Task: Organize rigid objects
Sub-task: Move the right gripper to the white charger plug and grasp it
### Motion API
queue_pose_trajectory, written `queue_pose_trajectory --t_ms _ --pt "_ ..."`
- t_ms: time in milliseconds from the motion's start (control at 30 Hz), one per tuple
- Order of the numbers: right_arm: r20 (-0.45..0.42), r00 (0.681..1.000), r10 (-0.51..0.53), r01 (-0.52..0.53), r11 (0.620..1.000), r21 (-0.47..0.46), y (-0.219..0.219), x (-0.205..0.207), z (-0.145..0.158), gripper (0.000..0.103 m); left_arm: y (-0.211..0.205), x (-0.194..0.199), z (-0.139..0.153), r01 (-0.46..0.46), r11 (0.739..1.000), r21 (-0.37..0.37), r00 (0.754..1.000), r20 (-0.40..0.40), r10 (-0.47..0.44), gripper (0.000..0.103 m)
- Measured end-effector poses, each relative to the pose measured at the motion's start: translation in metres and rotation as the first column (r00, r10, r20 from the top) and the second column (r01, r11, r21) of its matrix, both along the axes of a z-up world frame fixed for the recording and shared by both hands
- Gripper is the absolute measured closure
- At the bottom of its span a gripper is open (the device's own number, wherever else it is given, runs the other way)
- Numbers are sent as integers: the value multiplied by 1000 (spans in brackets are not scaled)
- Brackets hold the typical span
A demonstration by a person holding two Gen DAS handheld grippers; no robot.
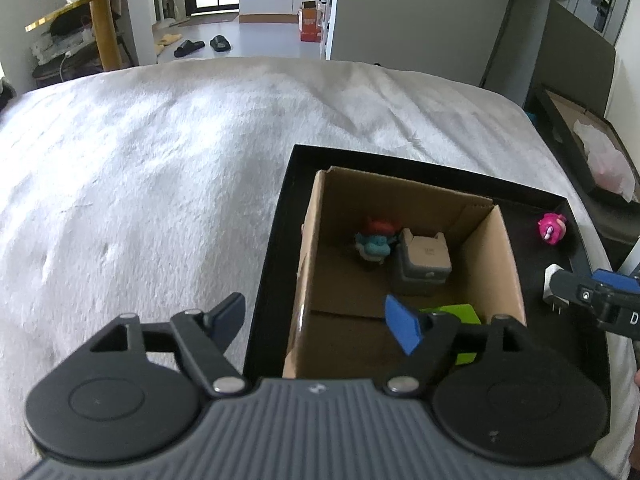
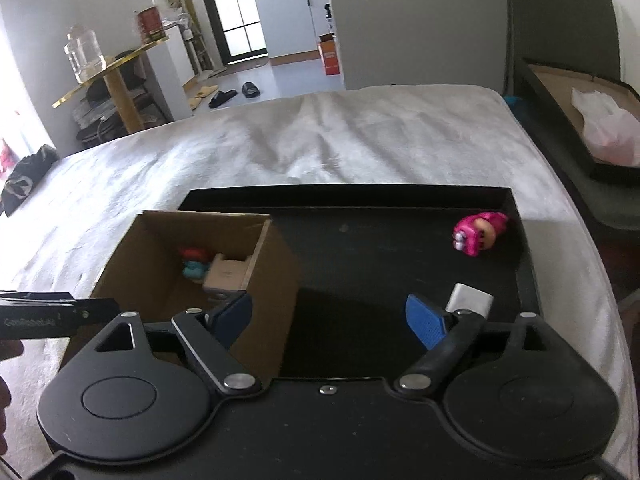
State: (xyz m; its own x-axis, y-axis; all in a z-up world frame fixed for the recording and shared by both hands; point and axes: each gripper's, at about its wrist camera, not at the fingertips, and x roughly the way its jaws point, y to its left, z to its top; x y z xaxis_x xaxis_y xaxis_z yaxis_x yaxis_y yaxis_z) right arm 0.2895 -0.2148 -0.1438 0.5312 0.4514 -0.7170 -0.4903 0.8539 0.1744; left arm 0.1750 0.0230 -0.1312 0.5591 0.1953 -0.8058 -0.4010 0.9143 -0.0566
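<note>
A black tray [image 1: 276, 240] [image 2: 360, 196] lies on the white bed. In its left part stands an open cardboard box [image 1: 504, 248] [image 2: 276, 272] holding a red-and-blue figure [image 1: 374, 242] [image 2: 194, 264], a grey-and-tan block toy [image 1: 422, 268] [image 2: 226, 276] and a green piece [image 1: 456, 314]. A pink toy [image 1: 552, 229] [image 2: 478, 233] lies at the tray's far right. A white charger plug [image 1: 554, 290] [image 2: 470, 300] lies on the tray floor. My left gripper [image 1: 316, 320] is open and empty above the box's near-left wall. My right gripper [image 2: 330, 316] is open and empty, the plug just beyond its right finger.
The white bedspread [image 1: 160, 168] stretches left and beyond the tray. A dark bedside surface with a cardboard lid and a plastic bag [image 2: 608, 136] stands right of the bed. A gold table [image 2: 116, 80] with a glass jar and slippers on the floor lie beyond the bed.
</note>
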Motion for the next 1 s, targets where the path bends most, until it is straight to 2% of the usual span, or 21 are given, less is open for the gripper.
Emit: queue_pose_trajectory --t_ms 267,667,800,1000 --pt "15 997 -69 70 997 -24 -28 13 -12 13 -4 8 1 -12 1000 27 1000 -12 12 26" --pt "-48 985 -164 162 986 -39 -69 36 -49 14 -18 20 -1 7 996 94 999 -39 -4 26" --pt "-70 981 -181 179 983 -29 -75 44 -59 17 -21 23 -3 9 993 117 999 -45 -4 20" --pt "-107 977 -182 182 983 -15 -69 58 -73 26 -21 25 -6 -9 992 127 998 -56 16 19"
